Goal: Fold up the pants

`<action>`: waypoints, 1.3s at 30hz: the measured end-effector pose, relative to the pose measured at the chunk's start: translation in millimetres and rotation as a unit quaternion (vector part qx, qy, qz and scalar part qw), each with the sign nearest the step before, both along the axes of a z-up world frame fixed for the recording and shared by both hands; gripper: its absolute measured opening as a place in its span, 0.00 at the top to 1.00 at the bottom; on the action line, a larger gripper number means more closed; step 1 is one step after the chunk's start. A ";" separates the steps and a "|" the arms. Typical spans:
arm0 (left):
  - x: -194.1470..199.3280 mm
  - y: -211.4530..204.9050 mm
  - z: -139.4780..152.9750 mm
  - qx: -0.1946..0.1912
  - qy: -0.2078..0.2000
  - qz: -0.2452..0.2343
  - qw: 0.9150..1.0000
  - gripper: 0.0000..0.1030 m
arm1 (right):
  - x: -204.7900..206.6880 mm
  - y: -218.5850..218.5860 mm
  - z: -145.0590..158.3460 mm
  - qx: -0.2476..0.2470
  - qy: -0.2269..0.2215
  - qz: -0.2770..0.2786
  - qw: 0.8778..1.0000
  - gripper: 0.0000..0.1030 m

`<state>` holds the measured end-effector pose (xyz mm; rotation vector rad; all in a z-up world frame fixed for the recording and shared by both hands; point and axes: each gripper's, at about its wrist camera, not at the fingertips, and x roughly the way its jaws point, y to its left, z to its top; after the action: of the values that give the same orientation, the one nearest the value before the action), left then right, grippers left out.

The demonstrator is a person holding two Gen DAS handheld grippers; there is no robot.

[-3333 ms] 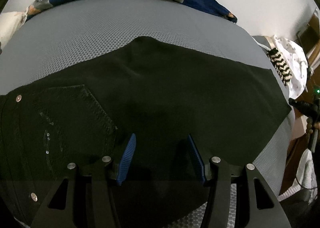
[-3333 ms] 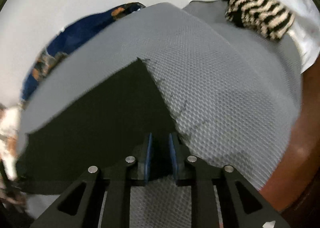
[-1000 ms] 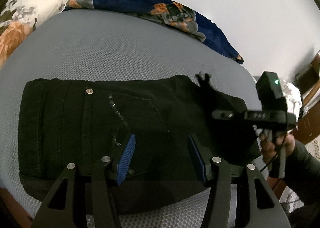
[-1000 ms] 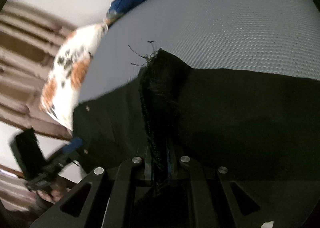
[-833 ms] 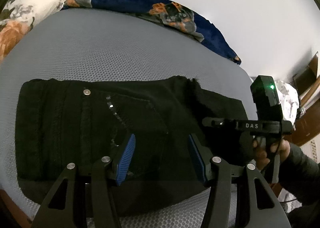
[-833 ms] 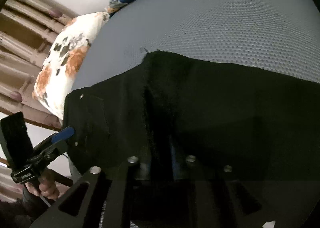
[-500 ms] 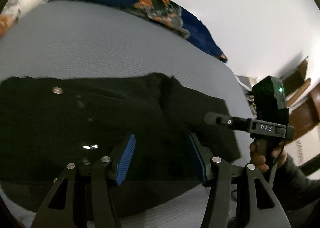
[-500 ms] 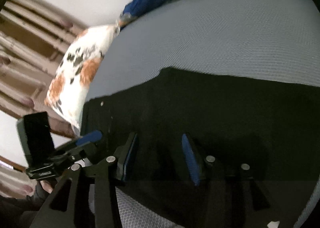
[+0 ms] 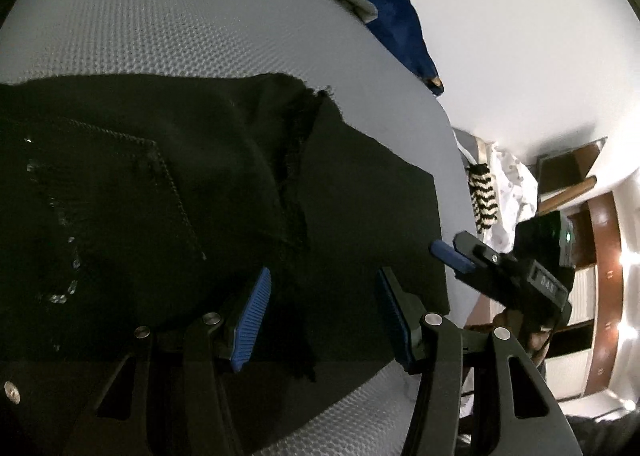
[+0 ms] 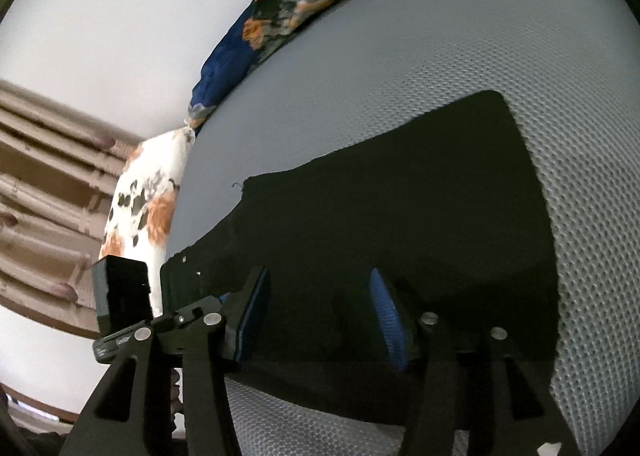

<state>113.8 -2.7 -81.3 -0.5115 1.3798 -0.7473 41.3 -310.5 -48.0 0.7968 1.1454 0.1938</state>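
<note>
In the left wrist view we see the black pants [image 9: 168, 192] filling the left and centre of the frame on the grey mesh mattress [image 9: 152, 24], a frayed hem lying over them at centre. Our left gripper [image 9: 324, 312] hovers at lower centre, jaws spread, empty. At right, our right gripper [image 9: 452, 256] is likewise released.

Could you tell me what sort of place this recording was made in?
Most likely a bedroom: the black pants lie on a grey mesh-textured mattress, with a floral pillow and a blue patterned blanket against a plain white wall.
</note>
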 end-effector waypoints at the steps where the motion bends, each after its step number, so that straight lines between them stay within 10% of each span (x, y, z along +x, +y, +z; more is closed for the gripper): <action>1: 0.9 0.1 -2.8 0.004 0.003 0.000 1.000 0.47 | -2.0 -3.0 -0.6 0.002 0.000 -0.004 1.000 0.51; 13: -1.4 -25.2 -18.5 -0.027 0.039 -0.036 0.998 0.54 | -14.4 -21.4 -7.1 0.009 0.008 -0.033 0.999 0.50; 17: -7.6 -29.8 -32.3 -0.023 0.082 -0.041 0.996 0.89 | -13.9 -17.2 -6.0 -0.001 0.010 -0.024 1.000 0.50; 22: -11.9 -33.9 -24.1 -0.015 0.067 -0.030 0.997 0.95 | -14.7 -13.3 -5.1 -0.026 0.019 -0.019 0.999 0.50; 39: -24.5 -32.0 -13.3 0.050 0.037 -0.057 0.996 0.90 | -15.2 19.7 -7.1 -0.168 0.040 0.061 0.983 0.51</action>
<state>89.4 -34.7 -94.6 -0.3873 1.5173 -0.7546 26.1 -290.9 -55.1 0.4383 1.2635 0.0664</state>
